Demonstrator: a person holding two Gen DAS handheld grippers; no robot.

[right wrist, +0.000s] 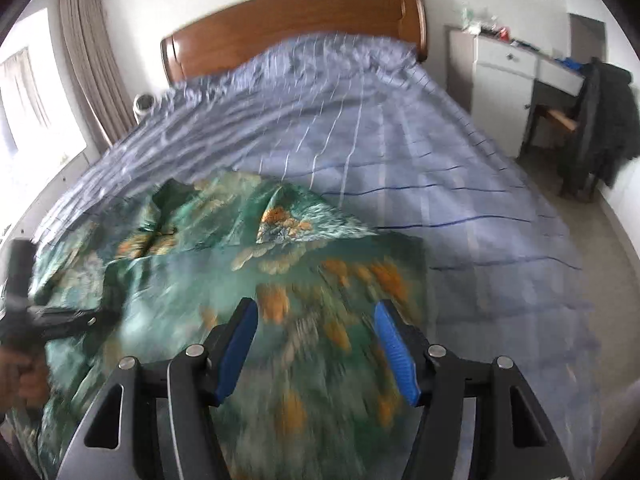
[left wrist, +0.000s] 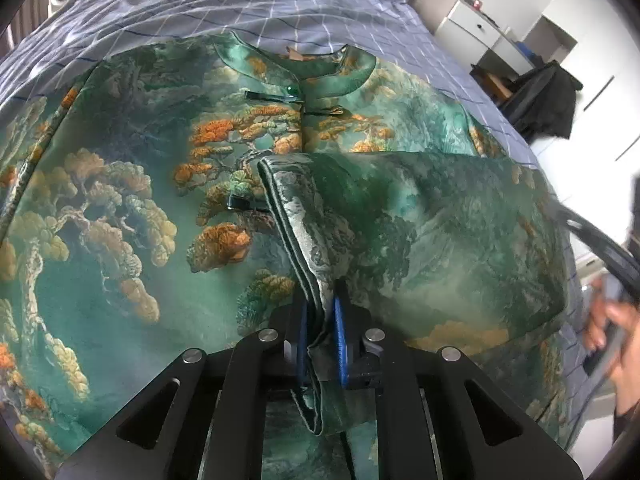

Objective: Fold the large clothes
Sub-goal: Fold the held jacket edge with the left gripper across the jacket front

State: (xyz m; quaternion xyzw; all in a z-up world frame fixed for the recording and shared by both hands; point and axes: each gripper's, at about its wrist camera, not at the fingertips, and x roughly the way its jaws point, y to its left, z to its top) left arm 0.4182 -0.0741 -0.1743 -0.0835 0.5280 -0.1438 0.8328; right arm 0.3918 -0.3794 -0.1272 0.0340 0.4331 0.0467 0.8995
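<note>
A large green silk garment [left wrist: 120, 208] printed with orange and cream trees lies spread on the bed, collar [left wrist: 320, 76] towards the far side. One side panel [left wrist: 432, 224] is folded over onto the middle. Its doubled hem [left wrist: 296, 240] runs down into my left gripper [left wrist: 322, 312], whose blue pads pinch it low over the cloth. In the right wrist view the same garment [right wrist: 192, 248] is blurred. My right gripper [right wrist: 316, 320] hovers open above its near part with nothing between the fingers.
A blue checked bed cover [right wrist: 400, 152] lies under the garment, with a wooden headboard [right wrist: 300, 20] behind. A chair draped with a dark coat [right wrist: 600, 120] and a white cabinet [right wrist: 500, 80] stand to the right. A person's hand [left wrist: 616, 328] shows at the right edge.
</note>
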